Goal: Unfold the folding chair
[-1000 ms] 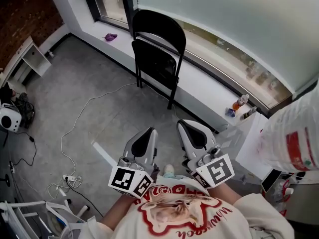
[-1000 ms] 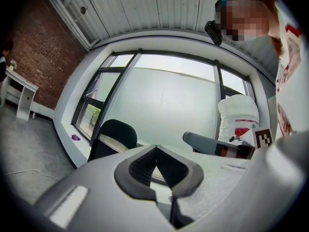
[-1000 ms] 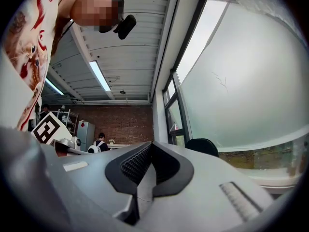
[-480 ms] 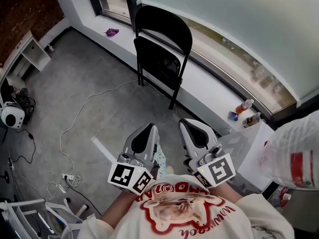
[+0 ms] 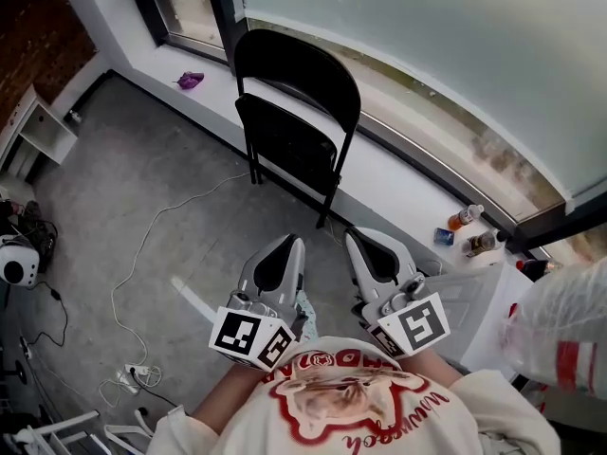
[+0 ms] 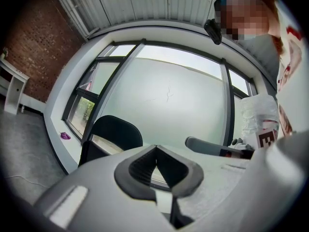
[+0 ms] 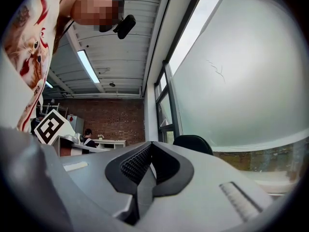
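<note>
The black folding chair (image 5: 294,121) stands folded flat against the low window ledge, its seat panel lying up against the frame. It also shows in the left gripper view as the chair (image 6: 112,134) and, as just its rounded back (image 7: 193,143), in the right gripper view. My left gripper (image 5: 288,245) and right gripper (image 5: 359,238) are held side by side near my chest, well short of the chair. Both are shut with the jaw tips meeting and nothing between them, as seen at the left gripper (image 6: 156,147) and the right gripper (image 7: 150,143).
A white cable (image 5: 142,245) snakes over the grey floor to a power strip (image 5: 133,377). A purple scrap (image 5: 191,80) lies on the ledge. Bottles (image 5: 462,217) stand at the right by a white box (image 5: 469,297) and a plastic bag (image 5: 560,330). A white shelf (image 5: 38,126) is at the left.
The head view has shifted, so the chair now looks a little larger and nearer. Both grippers stay shut in the same place before my chest.
</note>
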Action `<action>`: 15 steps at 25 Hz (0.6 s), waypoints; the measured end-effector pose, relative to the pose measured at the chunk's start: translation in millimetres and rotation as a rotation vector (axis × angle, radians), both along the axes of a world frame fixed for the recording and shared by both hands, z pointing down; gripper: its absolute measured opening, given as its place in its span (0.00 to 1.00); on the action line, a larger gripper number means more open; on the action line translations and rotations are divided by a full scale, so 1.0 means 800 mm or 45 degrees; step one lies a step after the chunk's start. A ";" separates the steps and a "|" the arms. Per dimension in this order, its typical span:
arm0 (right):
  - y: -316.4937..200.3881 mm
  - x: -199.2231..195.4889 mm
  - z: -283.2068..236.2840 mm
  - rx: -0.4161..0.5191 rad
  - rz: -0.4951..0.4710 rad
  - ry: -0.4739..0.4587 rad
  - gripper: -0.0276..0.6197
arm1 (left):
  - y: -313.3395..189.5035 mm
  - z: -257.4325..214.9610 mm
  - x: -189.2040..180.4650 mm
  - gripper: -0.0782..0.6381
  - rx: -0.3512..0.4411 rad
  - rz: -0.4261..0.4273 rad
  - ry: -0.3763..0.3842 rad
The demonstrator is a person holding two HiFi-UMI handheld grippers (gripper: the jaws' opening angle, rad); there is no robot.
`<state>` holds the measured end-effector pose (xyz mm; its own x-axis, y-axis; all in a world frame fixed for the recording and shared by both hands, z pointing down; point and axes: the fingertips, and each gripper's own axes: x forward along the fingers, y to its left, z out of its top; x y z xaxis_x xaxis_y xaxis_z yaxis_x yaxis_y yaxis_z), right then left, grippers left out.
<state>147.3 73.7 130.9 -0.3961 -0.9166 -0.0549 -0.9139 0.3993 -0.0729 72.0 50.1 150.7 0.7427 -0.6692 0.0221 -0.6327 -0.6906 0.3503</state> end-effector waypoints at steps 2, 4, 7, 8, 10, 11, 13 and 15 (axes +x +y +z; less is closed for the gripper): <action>-0.023 0.004 -0.001 -0.005 0.019 0.003 0.08 | -0.025 -0.002 0.004 0.11 -0.001 0.021 0.004; -0.047 0.009 -0.003 -0.006 0.039 0.003 0.08 | -0.054 -0.004 0.007 0.11 -0.002 0.029 0.004; -0.086 0.015 -0.005 -0.004 0.069 0.002 0.08 | -0.099 -0.007 0.007 0.11 -0.001 0.034 -0.001; -0.100 0.016 -0.005 -0.005 0.080 -0.001 0.08 | -0.114 -0.007 0.007 0.11 -0.002 0.038 -0.006; -0.128 0.019 -0.003 -0.011 0.100 -0.010 0.08 | -0.142 -0.006 0.008 0.11 -0.007 0.047 -0.015; -0.141 0.020 -0.003 -0.014 0.109 -0.014 0.08 | -0.156 -0.006 0.008 0.11 -0.010 0.052 -0.020; -0.164 0.021 -0.002 -0.017 0.127 -0.017 0.08 | -0.180 -0.006 0.009 0.11 -0.013 0.068 -0.029; -0.184 0.022 -0.001 -0.020 0.151 -0.018 0.08 | -0.201 -0.004 0.008 0.11 -0.019 0.084 -0.036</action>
<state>164.5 -73.4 130.4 -0.2841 -0.9578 -0.0448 -0.9535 0.2871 -0.0913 78.0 -110.9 147.7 0.7840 -0.6185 0.0537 -0.5960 -0.7258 0.3435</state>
